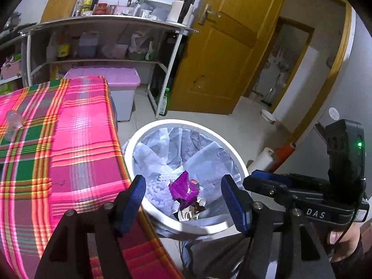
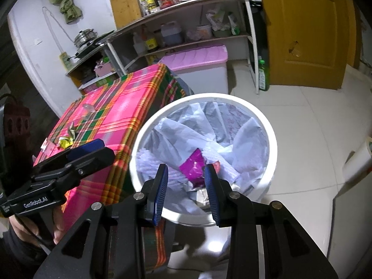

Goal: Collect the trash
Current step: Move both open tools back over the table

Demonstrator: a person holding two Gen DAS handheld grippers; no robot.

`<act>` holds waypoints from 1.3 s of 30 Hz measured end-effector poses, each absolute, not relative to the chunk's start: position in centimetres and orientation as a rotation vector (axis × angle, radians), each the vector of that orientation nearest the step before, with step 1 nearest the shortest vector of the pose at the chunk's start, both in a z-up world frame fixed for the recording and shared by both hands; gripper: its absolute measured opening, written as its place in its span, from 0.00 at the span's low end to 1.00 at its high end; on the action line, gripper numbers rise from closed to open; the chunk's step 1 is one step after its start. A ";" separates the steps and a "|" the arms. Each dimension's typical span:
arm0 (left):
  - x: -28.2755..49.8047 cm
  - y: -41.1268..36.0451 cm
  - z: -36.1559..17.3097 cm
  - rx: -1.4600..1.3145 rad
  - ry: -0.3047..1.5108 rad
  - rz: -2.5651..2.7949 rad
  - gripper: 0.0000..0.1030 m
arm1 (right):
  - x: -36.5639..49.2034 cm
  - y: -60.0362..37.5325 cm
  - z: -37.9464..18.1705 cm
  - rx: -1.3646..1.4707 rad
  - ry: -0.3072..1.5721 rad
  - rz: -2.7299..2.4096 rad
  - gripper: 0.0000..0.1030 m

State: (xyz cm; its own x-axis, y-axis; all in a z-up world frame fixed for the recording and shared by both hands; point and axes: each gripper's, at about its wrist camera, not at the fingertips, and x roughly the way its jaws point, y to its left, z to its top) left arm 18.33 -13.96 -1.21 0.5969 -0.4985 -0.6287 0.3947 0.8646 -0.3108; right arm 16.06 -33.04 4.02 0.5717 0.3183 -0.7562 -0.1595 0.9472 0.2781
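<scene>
Kitchen shelves (image 1: 102, 23) line the back wall, with a plaid-covered table (image 1: 76, 139) on the left; wrappers (image 2: 66, 140) and a clear cup (image 1: 12, 121) lie well back from its near edge. Just beside that edge stands the white bin (image 1: 186, 226), its rim almost touching the cloth, a purple wrapper (image 1: 183, 189) lying inside on the liner. Above the bin, the left tongs (image 1: 183, 200) gape wide with nothing between them; the right tongs (image 2: 186, 194) stand partly parted, also empty. Bare tiled floor (image 2: 302, 116) opens toward the yellow door (image 1: 223, 53) on the right.

Shelf bottles (image 1: 89, 2) too small to read, bin (image 1: 148, 209) base hidden
</scene>
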 end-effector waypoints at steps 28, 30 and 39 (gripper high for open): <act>10.0 -0.1 1.7 -0.187 0.637 -0.179 0.60 | 14.1 -21.0 7.6 0.021 0.808 0.581 0.37; 9.6 0.5 1.5 -0.191 0.640 -0.165 0.60 | 14.1 -20.3 7.4 0.015 0.817 0.597 0.37; 8.3 3.6 0.5 -0.225 0.662 -0.111 0.60 | 14.5 -17.0 6.7 -0.047 0.865 0.665 0.37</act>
